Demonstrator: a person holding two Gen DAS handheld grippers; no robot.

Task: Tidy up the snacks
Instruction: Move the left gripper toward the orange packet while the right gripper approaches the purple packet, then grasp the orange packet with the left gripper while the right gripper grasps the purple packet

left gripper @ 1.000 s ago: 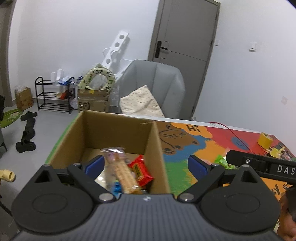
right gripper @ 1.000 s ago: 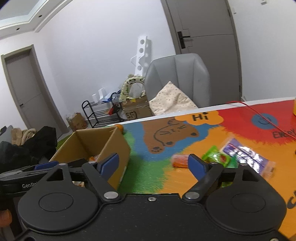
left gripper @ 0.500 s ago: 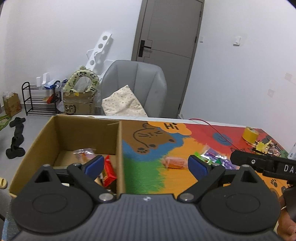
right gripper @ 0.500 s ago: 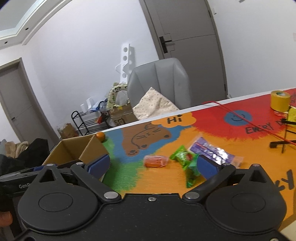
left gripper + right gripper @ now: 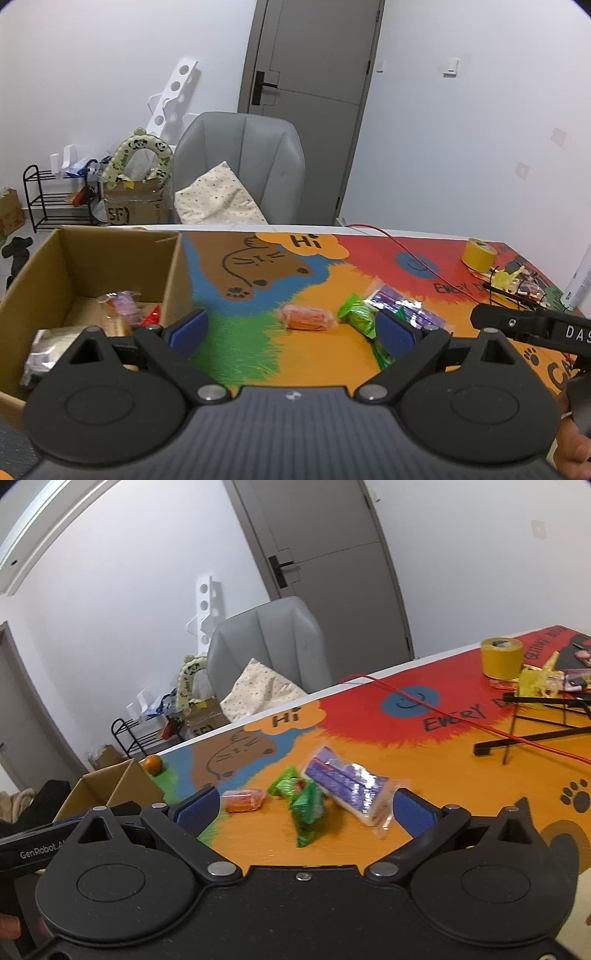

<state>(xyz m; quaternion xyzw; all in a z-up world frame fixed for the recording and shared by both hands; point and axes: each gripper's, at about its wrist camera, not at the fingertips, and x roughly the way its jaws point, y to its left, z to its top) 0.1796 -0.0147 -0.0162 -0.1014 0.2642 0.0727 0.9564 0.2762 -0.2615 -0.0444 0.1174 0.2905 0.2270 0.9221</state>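
On the colourful table mat lie three loose snacks: an orange packet [image 5: 304, 318] [image 5: 243, 799], a green packet [image 5: 360, 317] [image 5: 304, 806] and a purple-and-clear packet [image 5: 400, 308] [image 5: 347, 782]. An open cardboard box [image 5: 173, 273] [image 5: 110, 788] at the left holds several wrapped snacks [image 5: 118, 308]. My left gripper [image 5: 291, 330] stands open and empty just right of the box, short of the orange packet. Over the green and purple packets my right gripper [image 5: 303, 808] hangs wide open, nothing pressed between its pads.
A yellow tape roll [image 5: 479, 254] [image 5: 501, 656], a red cable [image 5: 436, 705], a black wire stand [image 5: 532, 731] and small clutter sit at the table's right. An orange fruit [image 5: 152, 764] lies behind the box. A grey chair [image 5: 243, 162] with a cushion stands beyond the table.
Both grippers swung right, away from the box toward the loose packets. The right gripper's jaws widened. The box slid to the left edge in both views.
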